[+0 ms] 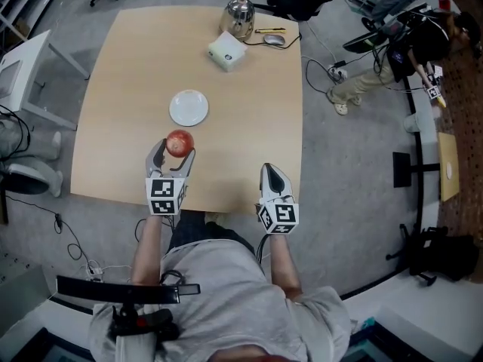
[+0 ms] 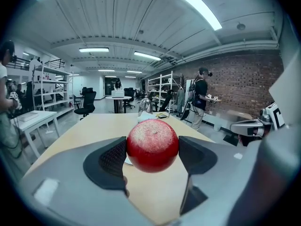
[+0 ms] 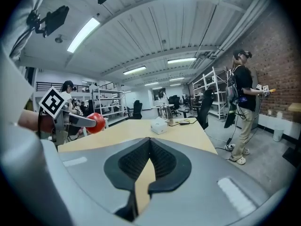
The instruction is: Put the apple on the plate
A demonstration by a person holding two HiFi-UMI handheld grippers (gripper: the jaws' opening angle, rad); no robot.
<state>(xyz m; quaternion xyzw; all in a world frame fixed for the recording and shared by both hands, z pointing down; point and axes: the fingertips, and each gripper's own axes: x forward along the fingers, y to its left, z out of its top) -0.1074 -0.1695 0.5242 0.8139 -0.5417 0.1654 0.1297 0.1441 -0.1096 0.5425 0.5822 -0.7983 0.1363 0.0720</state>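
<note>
Both tools accounted for: left gripper (image 1: 172, 154) clamps the red apple (image 1: 179, 142), right gripper (image 1: 272, 178) sits closed and empty. Transport step; next move carries it farther onto the white plate (image 1: 189, 107).

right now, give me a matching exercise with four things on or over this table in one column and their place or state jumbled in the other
Column one:
1 apple
2 plate
3 right gripper
4 kettle

Column two:
a shut, nothing between its jaws
b at the far edge of the table
c gripped between the jaws of the left gripper
d white, nothing on it, mid-table

Pairs: 1-c, 2-d, 3-a, 4-b
</note>
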